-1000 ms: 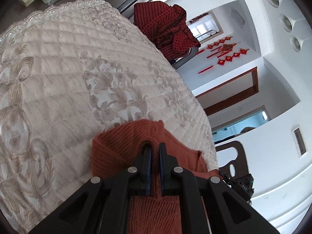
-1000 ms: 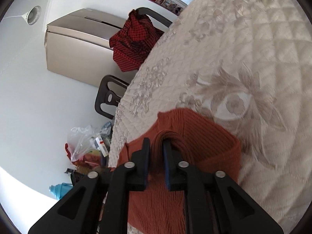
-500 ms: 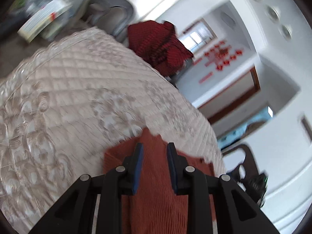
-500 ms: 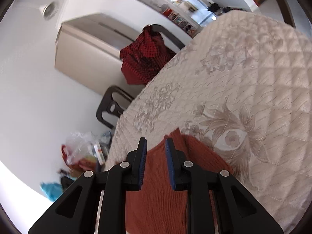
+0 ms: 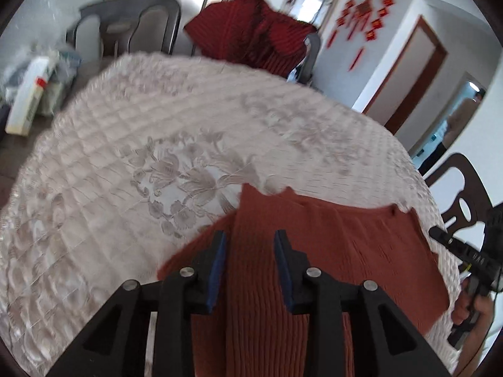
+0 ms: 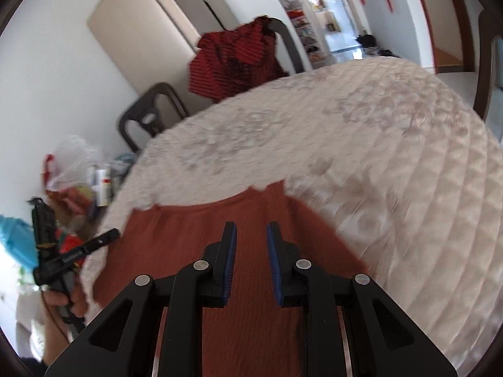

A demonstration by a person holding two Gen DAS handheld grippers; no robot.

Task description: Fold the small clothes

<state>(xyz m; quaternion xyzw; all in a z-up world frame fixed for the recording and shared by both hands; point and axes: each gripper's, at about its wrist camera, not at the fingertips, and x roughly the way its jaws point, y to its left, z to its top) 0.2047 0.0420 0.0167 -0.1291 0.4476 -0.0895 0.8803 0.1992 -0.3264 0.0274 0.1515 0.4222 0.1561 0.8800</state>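
A: What's hard to make out around the sweater?

B: Both views are smeared by motion, so the quilted cloth on the counter blurs toward its far edge. The sweater's near end runs out of the bottom of the frame under the tools, so its full outline is cut off. It lies flat on the counter's near side, rust-coloured and ribbed.

A: And the tools?

B: The left tool hangs above the sweater, its jaws opening, nothing pinched between the blue pads. The right tool is also spread a little over the sweater, pads apart, gripping nothing. From the left view, the right tool shows only partly at the frame's edge beyond the sweater, with the hand holding it.

A: Any containers?

B: Past the counter's far left corner from the sweater sits a clear plastic bag with packets and bottles inside; too blurred to name them. A white box stands there too.

A: Readable writing?

B: None. The box has a red mark, illegible.

A: What's beyond the sweater?

B: A red checked garment draped over a chair back, across the counter.
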